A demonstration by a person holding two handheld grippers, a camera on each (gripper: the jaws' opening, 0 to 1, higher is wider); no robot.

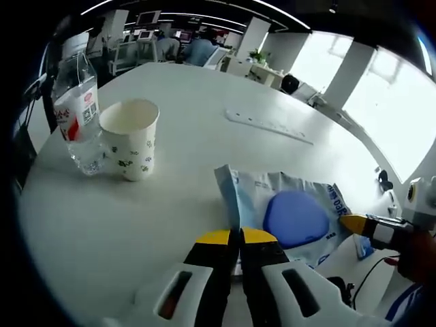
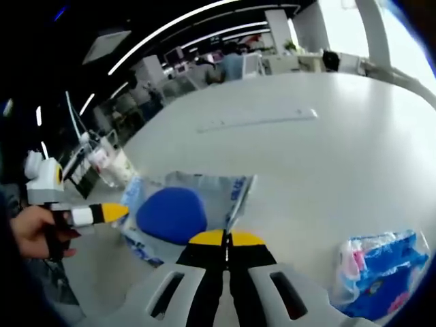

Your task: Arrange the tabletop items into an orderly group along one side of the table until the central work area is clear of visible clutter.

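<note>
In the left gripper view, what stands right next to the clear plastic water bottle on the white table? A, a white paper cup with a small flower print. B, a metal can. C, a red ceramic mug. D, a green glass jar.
A: the white paper cup with a small flower print stands upright beside the clear plastic water bottle, on the white table.

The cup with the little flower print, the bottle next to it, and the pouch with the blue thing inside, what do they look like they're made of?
Cup: likely paper, matte white with a rolled rim and small printed sprigs.
Bottle: clear thin plastic, see-through and shiny, with a red and white label.
Pouch: apparently soft plastic film, glossy and wrinkled, its window showing a smooth blue pad, material unclear.
</note>
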